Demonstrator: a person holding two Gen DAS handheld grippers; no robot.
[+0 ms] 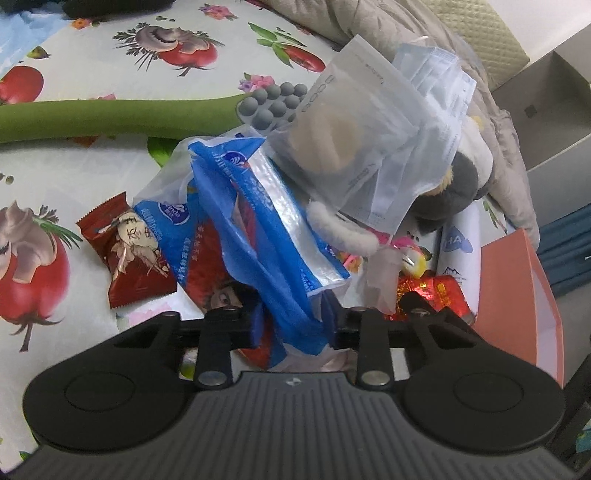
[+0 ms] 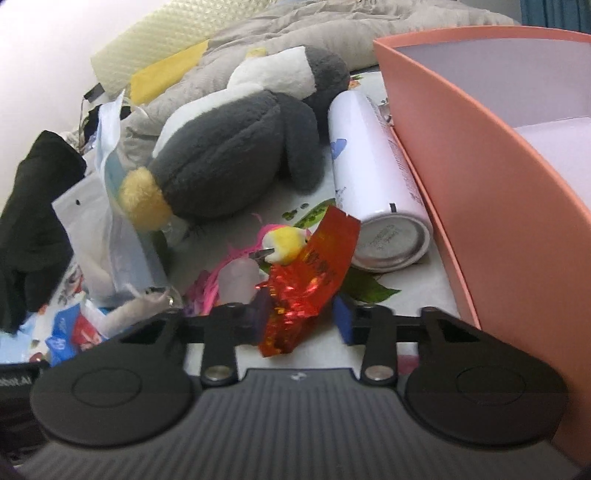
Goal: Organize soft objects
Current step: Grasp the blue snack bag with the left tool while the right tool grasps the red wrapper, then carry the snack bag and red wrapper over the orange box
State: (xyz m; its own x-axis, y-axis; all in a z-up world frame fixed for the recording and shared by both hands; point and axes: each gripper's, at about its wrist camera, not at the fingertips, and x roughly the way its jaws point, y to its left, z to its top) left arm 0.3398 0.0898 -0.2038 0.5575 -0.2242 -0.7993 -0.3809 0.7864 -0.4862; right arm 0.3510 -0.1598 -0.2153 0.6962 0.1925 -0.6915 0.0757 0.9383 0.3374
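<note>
the printed tablecloth (image 1: 110, 66) with tomatoes and mushrooms covers the surface that carries everything. a crumpled grey blanket (image 2: 295, 26) lies along its far edge. the salmon-pink box (image 2: 480, 166) stands open near the right edge, its inside pale. just beside its wall lies a white spray can (image 2: 369, 166) on its side, metal base toward the camera. left of the can a grey-and-white plush penguin (image 2: 229, 158) lies toppled, its yellow foot toward the near side. a long green plush piece (image 1: 110, 114) stretches across toward the left edge, with a grey bobbled mat (image 1: 273, 103) at its end.

in the middle is a heap: a blue tissue pack (image 1: 258, 221), with clear bags of face masks (image 1: 406, 129) leaning over it. a dark red snack packet (image 1: 129, 254) lies flat to its left.

the left gripper (image 1: 291, 328) has its pads pinching the crumpled blue wrapper of the tissue pack. the right gripper (image 2: 299, 317) stands narrowed around a shiny red foil packet (image 2: 310, 273); the left pad touches the foil, the right one seems just apart, so a firm pinch cannot be told. a small yellow-and-pink toy (image 2: 284, 242) lies just behind the foil.
</note>
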